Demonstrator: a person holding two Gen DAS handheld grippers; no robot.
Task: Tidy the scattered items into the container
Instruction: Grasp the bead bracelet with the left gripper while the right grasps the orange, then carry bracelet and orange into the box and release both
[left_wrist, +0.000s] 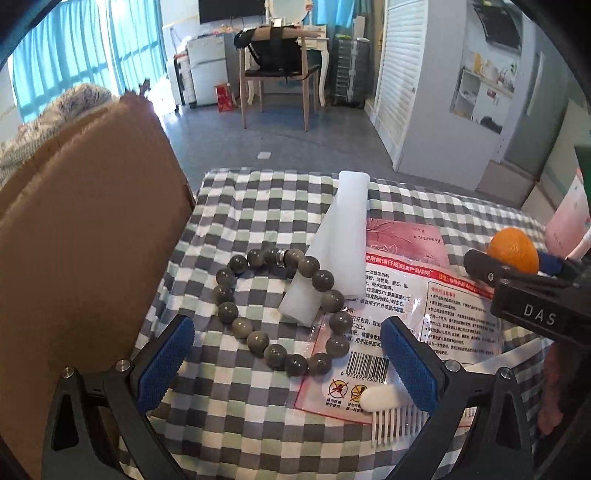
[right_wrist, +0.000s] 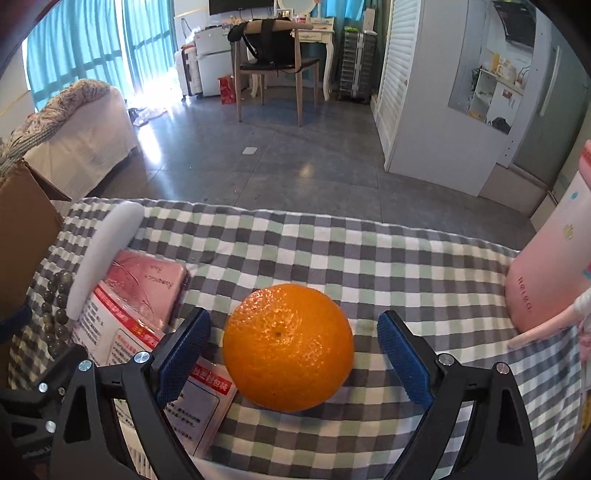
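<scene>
Progress: early, by the look of it. Everything visible lies loose on the grey, green and white checked cloth surface (right_wrist: 369, 258); nothing seen inside the brown cardboard box (left_wrist: 85, 236) at the left edge, whose interior is hidden in both views.

Left to tidy:
- Round orange citrus fruit (right_wrist: 287, 347), resting on the cloth with its dimpled end facing up towards the camera; no long axis to speak of.
- Loop bracelet of large grey-brown stone beads (left_wrist: 284, 310), lying flat, partly draped over the foam and the sachet.
- White foam strip, folded (left_wrist: 332, 243), long axis running away from the camera, near end under the bracelet, far end close to the cloth's far edge.
- Pink and white printed plastic sachet (left_wrist: 424, 295), flat, long axis running roughly near to far, barcode end nearest.
- Small white plastic comb (left_wrist: 388, 413), lying on the sachet's near edge, teeth pointing towards the camera.
- Pale pink bottle-like item (right_wrist: 546, 266) at the right edge; only partly seen.

Right gripper (right_wrist: 291, 354): blue-padded fingers (right_wrist: 402, 362) wide apart, straddling the fruit on both sides, not touching it, holding nothing.

Left gripper (left_wrist: 288, 362): fingers (left_wrist: 166, 362) equally wide apart, poised over the bracelet's near arc, holding nothing.

Likely step in hand: closing on the fruit, the bracelet to follow.
</scene>
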